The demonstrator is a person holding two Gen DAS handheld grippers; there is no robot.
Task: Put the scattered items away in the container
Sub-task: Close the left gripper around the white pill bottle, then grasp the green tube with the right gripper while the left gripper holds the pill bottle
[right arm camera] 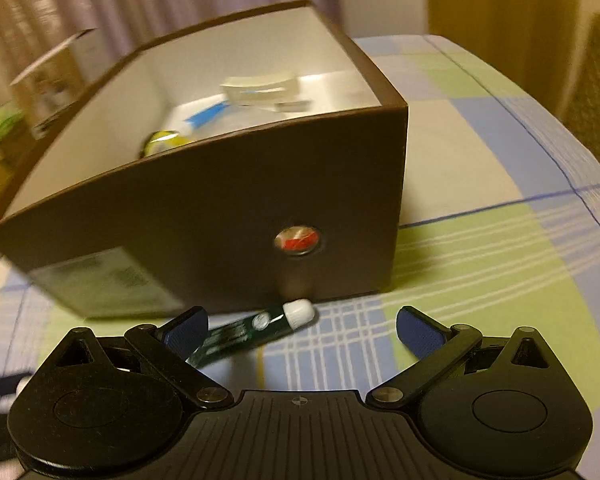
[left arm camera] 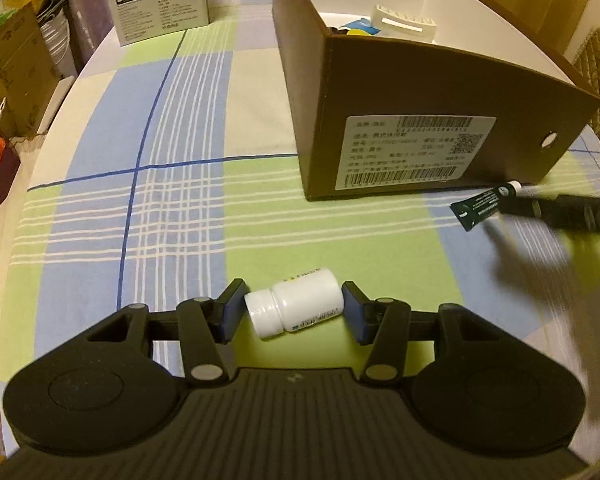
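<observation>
Two grippers work over a checked tablecloth (left arm camera: pixel 180 128) in blue, green and cream. Near the brown shoebox (left arm camera: pixel 420 92), whose barcode label (left arm camera: pixel 414 152) is unreadable, the left gripper (left arm camera: pixel 295 312) clamps a white pill bottle (left arm camera: pixel 296 306). The right gripper (right arm camera: pixel 302 330) stands wide open around a green tube (right arm camera: pixel 256 330) lying just beside the shoebox.

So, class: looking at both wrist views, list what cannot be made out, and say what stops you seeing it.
- Contents of the brown cardboard box: left wrist view, near wall hides most; right wrist view, motion blur smears them.
- Print on the white pill bottle: too small, turned away.
- Right gripper in the left wrist view: blurred, cut by the edge.
- Text on the green tube: blurred, tail behind a fingertip.
</observation>
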